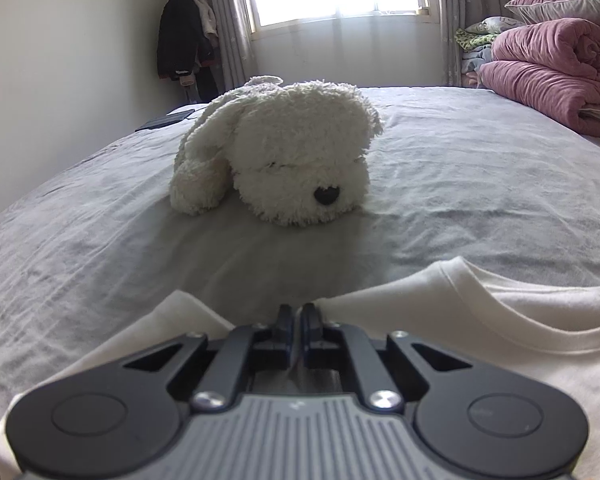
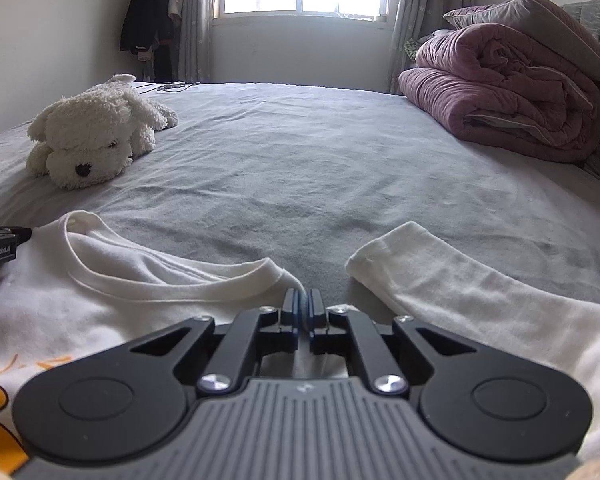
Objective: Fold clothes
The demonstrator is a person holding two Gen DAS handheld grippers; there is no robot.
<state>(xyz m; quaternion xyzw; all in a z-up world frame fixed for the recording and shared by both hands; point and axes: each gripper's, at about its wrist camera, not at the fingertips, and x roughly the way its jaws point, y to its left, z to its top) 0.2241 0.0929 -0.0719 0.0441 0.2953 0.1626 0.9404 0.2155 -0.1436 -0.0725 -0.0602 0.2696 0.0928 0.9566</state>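
A white long-sleeved shirt (image 2: 112,292) with an orange print lies flat on the grey bed sheet (image 2: 300,168), collar toward the window. My left gripper (image 1: 297,312) is shut on the shirt's left shoulder (image 1: 440,312), beside the collar. My right gripper (image 2: 304,298) is shut on the shirt's right shoulder next to the collar's end. The right sleeve (image 2: 460,284) lies spread out to the right. The left gripper's tip shows at the left edge of the right wrist view (image 2: 4,240).
A white plush dog (image 1: 284,152) lies on the bed ahead of the left gripper; it also shows in the right wrist view (image 2: 96,140). Folded pink quilts (image 2: 508,92) and pillows are stacked at the right. Dark clothes (image 1: 180,40) hang in the far corner.
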